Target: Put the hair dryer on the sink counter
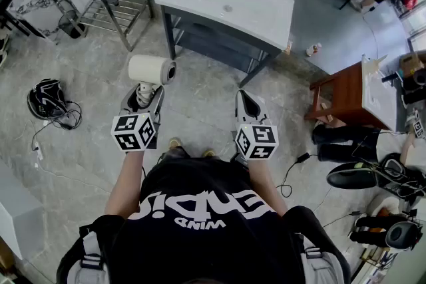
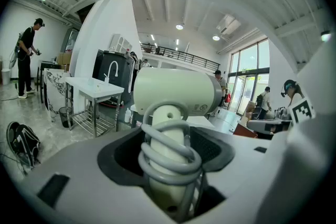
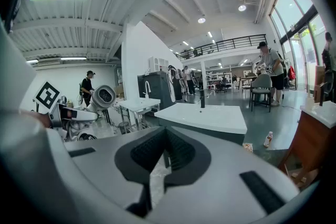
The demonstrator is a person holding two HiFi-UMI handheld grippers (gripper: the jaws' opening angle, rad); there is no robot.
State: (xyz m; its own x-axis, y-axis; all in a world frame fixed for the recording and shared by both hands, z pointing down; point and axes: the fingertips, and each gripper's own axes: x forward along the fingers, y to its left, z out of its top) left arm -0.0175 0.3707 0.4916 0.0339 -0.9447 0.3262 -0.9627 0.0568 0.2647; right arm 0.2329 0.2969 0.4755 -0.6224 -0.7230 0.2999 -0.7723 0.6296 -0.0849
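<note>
Carry stage: my left gripper (image 1: 145, 92) clasps the hair dryer (image 1: 152, 68) by its cord-wound handle, aloft above the floor (image 1: 200, 110) near me; my right gripper (image 1: 245, 98) is closed on nothing; the sink counter (image 1: 266, 10), farther off, awaits the dryer.

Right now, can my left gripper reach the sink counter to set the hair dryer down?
Probably not yet. The left gripper, shut on the hair dryer, is held short of the sink counter, with floor between them. Nothing blocks the path, so a step forward should do.
</note>
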